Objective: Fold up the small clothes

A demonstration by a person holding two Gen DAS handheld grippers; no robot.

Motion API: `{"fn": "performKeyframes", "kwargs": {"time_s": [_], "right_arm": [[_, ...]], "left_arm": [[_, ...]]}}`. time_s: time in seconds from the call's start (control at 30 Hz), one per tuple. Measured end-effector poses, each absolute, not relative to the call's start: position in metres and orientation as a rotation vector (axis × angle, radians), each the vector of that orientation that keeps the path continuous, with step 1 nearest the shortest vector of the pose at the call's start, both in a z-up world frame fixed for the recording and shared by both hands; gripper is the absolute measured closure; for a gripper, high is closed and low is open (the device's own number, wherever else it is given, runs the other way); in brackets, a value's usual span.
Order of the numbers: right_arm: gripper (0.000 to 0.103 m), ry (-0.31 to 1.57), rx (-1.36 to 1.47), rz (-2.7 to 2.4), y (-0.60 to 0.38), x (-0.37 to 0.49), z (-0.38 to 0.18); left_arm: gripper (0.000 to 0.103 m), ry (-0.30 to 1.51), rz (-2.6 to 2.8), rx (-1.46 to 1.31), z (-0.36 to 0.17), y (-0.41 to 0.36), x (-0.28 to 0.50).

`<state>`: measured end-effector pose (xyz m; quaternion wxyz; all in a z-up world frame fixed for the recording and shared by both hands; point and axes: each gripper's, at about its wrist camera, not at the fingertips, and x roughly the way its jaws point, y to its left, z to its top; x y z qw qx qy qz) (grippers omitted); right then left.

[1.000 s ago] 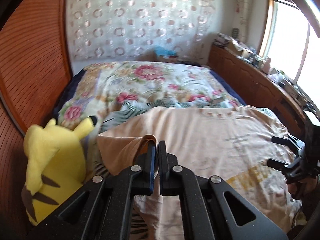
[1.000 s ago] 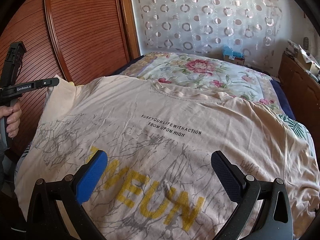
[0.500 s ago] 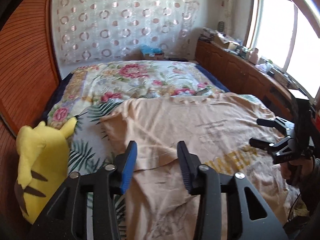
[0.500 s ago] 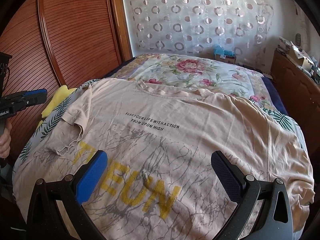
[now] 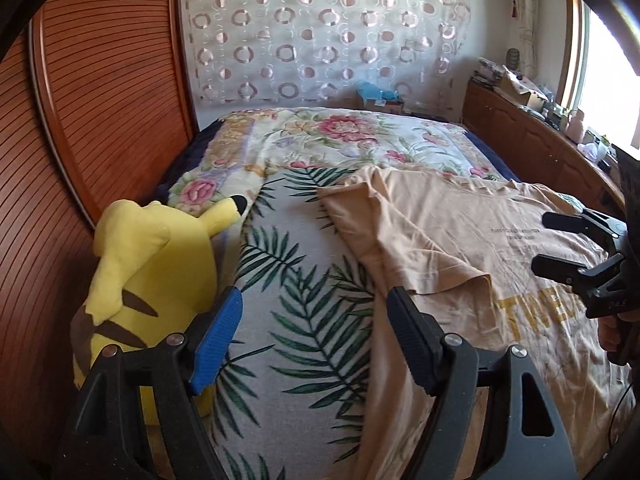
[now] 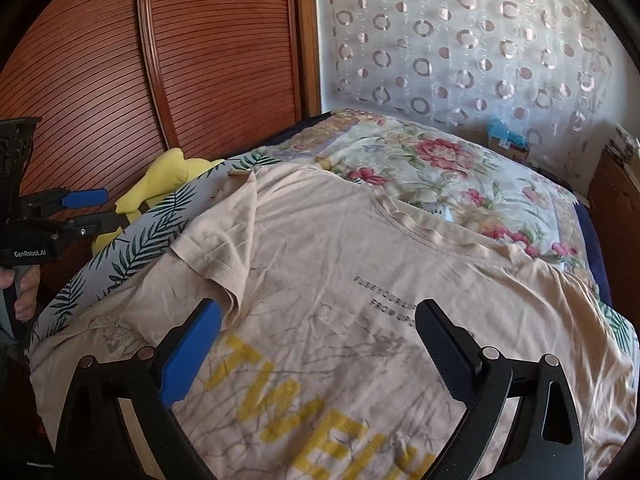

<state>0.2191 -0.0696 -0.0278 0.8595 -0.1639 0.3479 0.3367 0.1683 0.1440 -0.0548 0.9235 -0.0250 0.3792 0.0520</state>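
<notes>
Left hand-held gripper (image 5: 314, 334) hangs released, jaws just widened, beside yellow plush toy (image 5: 148, 276) and T-shirt (image 5: 460, 240).

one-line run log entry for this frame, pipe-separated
left gripper: open, empty | right gripper: open, empty, over T-shirt | sleeve: folded onto shirt body | shirt on bed

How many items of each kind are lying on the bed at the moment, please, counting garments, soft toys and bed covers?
Garments: 1, the beige T-shirt, one sleeve folded in
Soft toys: 1, the yellow plush, at the bed's edge
Bed covers: 2, the leaf-print sheet and the floral quilt
Total: 4
</notes>
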Motion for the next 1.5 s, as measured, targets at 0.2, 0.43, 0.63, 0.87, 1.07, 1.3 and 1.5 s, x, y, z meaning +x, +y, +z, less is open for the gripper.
{"fn": "performKeyframes", "kwargs": {"time_s": [0.2, 0.43, 0.63, 0.87, 1.07, 1.3, 1.5], "right_arm": [[0.034, 0.761, -0.377, 0.815, -0.036, 0.245, -0.039], [0.047, 0.784, -0.416, 0.903, -0.004, 0.257, -0.052], [0.054, 0.807, -0.467, 0.962, 0.015, 0.26, -0.064], [0.08, 0.806, -0.561, 0.966, 0.032, 0.266, -0.075], [0.096, 0.787, -0.53, 0.953, 0.029, 0.276, -0.07], [0.096, 0.755, -0.375, 0.876, -0.012, 0.293, -0.044], [0.096, 0.77, -0.333, 0.728, -0.037, 0.31, -0.047]], "left_arm": [[0.027, 0.765, 0.139, -0.065, -0.052, 0.155, 0.159], [0.027, 0.759, 0.154, -0.068, -0.05, 0.162, 0.153], [0.027, 0.77, 0.156, -0.083, -0.055, 0.166, 0.153], [0.027, 0.783, 0.152, -0.088, -0.059, 0.166, 0.152], [0.027, 0.789, 0.145, -0.083, -0.061, 0.164, 0.152], [0.027, 0.79, 0.128, -0.085, -0.061, 0.157, 0.155], [0.027, 0.794, 0.106, -0.079, -0.062, 0.149, 0.161]]}}
